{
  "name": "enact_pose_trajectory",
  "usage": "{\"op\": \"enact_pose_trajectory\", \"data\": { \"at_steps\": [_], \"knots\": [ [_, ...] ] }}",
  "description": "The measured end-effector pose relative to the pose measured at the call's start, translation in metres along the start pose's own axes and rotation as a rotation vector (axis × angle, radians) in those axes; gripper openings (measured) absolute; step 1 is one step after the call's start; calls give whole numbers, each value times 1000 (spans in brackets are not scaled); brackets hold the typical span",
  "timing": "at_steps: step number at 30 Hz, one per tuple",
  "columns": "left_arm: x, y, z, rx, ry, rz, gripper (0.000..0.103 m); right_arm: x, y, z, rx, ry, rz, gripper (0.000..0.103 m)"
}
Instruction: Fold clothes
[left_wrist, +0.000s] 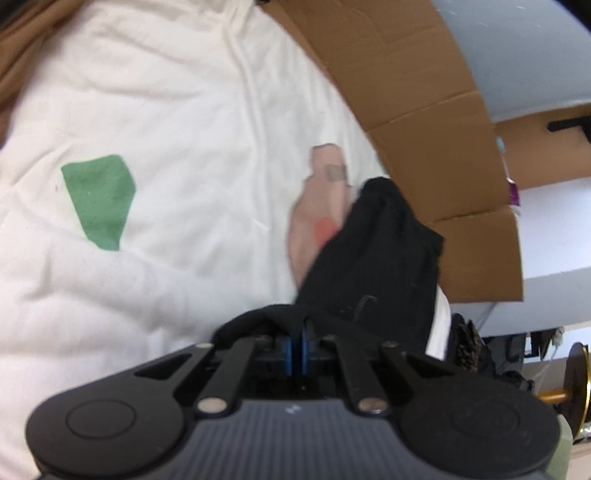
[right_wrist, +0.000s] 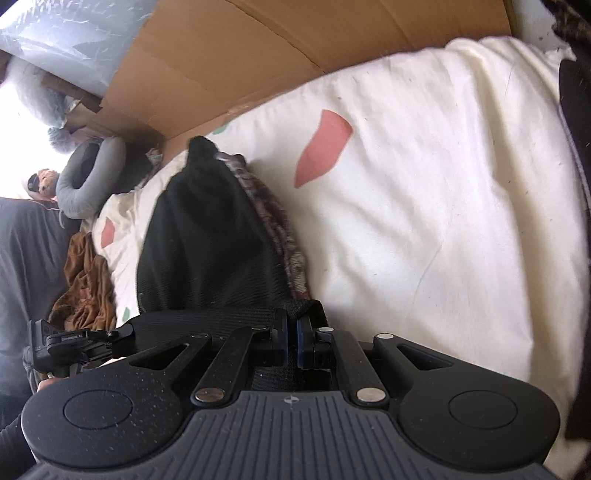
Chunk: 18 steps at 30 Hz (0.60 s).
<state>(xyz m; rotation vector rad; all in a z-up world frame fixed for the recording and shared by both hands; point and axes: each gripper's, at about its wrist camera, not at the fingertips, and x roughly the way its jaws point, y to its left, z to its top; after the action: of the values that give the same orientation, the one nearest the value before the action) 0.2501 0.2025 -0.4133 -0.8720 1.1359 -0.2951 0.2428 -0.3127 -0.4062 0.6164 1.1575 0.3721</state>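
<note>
A black garment (left_wrist: 369, 254) hangs stretched between my two grippers above a white bedspread (left_wrist: 166, 110). In the left wrist view my left gripper (left_wrist: 295, 334) is shut, its blue pads pinching the garment's edge. A person's hand (left_wrist: 317, 214) shows just beyond the cloth. In the right wrist view my right gripper (right_wrist: 293, 326) is shut on another edge of the black garment (right_wrist: 207, 236), which rises to a peak ahead. A patterned dark-red cloth (right_wrist: 280, 229) lies right behind it on the bedspread (right_wrist: 424, 184).
Cardboard sheets (left_wrist: 424, 110) (right_wrist: 258, 55) stand along the bed's far edge. A brown garment (right_wrist: 85, 288) is crumpled at the left, and brown cloth (left_wrist: 18, 55) fills a corner. A grey neck pillow (right_wrist: 85, 177) lies further back. The bedspread has green (left_wrist: 99, 199) and pink (right_wrist: 321, 147) patches.
</note>
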Motion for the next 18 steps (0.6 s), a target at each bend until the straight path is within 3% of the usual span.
{"op": "enact_pose_trajectory", "data": {
  "at_steps": [7,9,10,11,12,13,14,18],
  "knots": [
    [7,11,-4,-65,-58,-36,7,14,-20,2,75,-13,59,5],
    [3,13,-9,-110,-79,-72,17,12,-25,0,120,-20,89,7],
    [-1,13,-13,-123,-92,-92,31,10,-26,-2,129,-24,98,8],
    [-4,11,-17,-120,-99,-105,46,8,-26,-3,132,-26,105,16],
    [-7,7,-21,-113,-105,-115,52,5,-25,-5,130,-28,112,31],
    [-10,4,-25,-106,-111,-125,59,2,-24,-8,129,-30,119,37],
    [-12,0,-28,-91,-104,-123,62,1,-22,-10,117,-22,126,44],
    [-15,-16,-40,13,-64,-81,63,-6,-13,-16,76,5,139,48]
  ]
}}
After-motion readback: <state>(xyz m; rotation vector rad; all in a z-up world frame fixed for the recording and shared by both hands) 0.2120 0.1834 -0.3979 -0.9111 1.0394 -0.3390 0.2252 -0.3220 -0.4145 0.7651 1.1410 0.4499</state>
